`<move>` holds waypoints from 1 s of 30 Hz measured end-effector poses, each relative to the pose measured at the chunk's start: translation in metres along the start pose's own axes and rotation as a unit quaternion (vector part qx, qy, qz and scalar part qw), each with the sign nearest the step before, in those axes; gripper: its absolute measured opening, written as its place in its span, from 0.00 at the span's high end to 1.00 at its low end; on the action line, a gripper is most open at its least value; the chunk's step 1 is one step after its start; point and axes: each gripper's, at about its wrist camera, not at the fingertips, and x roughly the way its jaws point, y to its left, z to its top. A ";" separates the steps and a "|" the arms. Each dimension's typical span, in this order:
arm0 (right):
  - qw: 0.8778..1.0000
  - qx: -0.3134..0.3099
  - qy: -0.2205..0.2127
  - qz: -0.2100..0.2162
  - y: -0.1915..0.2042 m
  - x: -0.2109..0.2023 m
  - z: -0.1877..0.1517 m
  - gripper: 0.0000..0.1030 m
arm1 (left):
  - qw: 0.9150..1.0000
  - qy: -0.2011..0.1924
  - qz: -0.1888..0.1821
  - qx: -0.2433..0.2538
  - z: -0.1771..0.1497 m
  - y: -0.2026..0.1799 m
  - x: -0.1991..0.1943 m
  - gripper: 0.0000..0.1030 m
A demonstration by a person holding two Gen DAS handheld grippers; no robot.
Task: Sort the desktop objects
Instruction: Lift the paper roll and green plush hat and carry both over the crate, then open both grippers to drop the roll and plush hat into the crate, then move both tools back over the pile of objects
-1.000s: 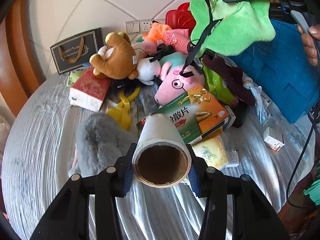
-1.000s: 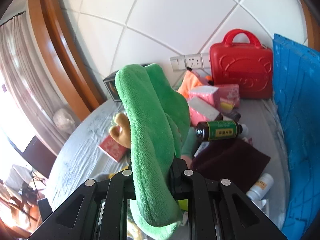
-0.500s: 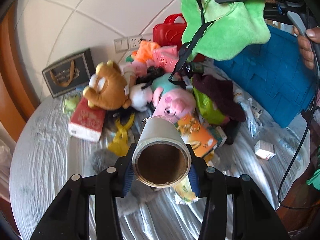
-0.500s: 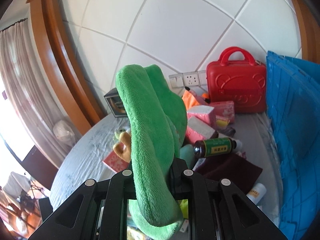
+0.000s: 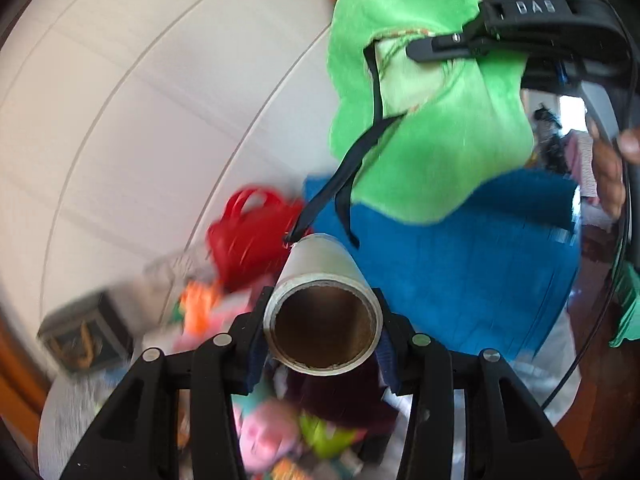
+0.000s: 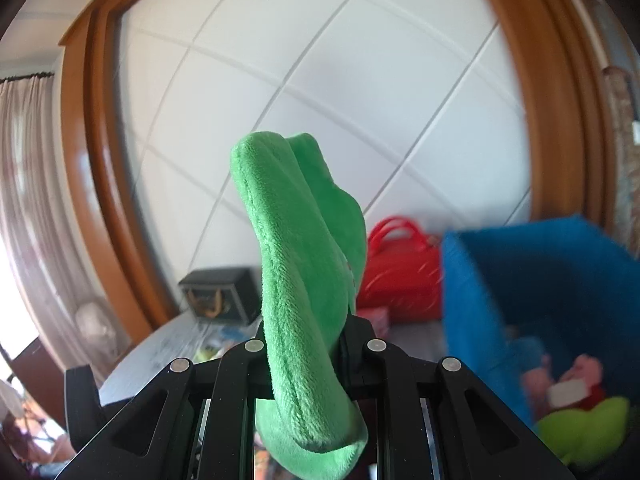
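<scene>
My left gripper [image 5: 322,344] is shut on a cardboard roll of film [image 5: 322,300], held high above the table with its open end facing the camera. My right gripper [image 6: 306,360] is shut on a green plush item [image 6: 304,288]; it also shows in the left wrist view [image 5: 432,120], hanging from the right gripper [image 5: 472,44] with a black strap, above the blue crate [image 5: 460,272]. The crate [image 6: 540,280] stands at the right, with several plush toys [image 6: 576,420] inside.
A red case [image 5: 252,236] stands by the white tiled wall, also in the right wrist view [image 6: 400,268]. A black gift bag [image 6: 222,294] sits at the back left. Blurred toys and boxes [image 5: 280,432] lie on the round table [image 6: 176,340].
Both grippers have risen and swung right toward the blue crate. The table clutter dropped low in both views, and the crate's inside now shows in the right wrist view.
</scene>
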 end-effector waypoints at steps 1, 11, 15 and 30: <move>1.000 -0.001 -0.013 -0.012 -0.010 -0.013 0.010 0.84 | 1.000 -0.016 -0.010 0.010 0.020 -0.012 0.006 0.56; 0.990 0.032 -0.028 -0.136 -0.171 -0.086 0.062 0.84 | 0.993 -0.045 -0.107 0.038 0.147 -0.140 0.105 0.56; 0.984 0.071 0.003 -0.160 -0.243 -0.085 0.060 0.75 | 0.992 -0.018 -0.111 0.052 0.167 -0.183 0.140 0.56; 0.980 0.120 -0.029 -0.159 -0.304 -0.136 0.024 0.11 | 0.998 -0.004 0.052 0.027 0.179 -0.216 0.160 0.03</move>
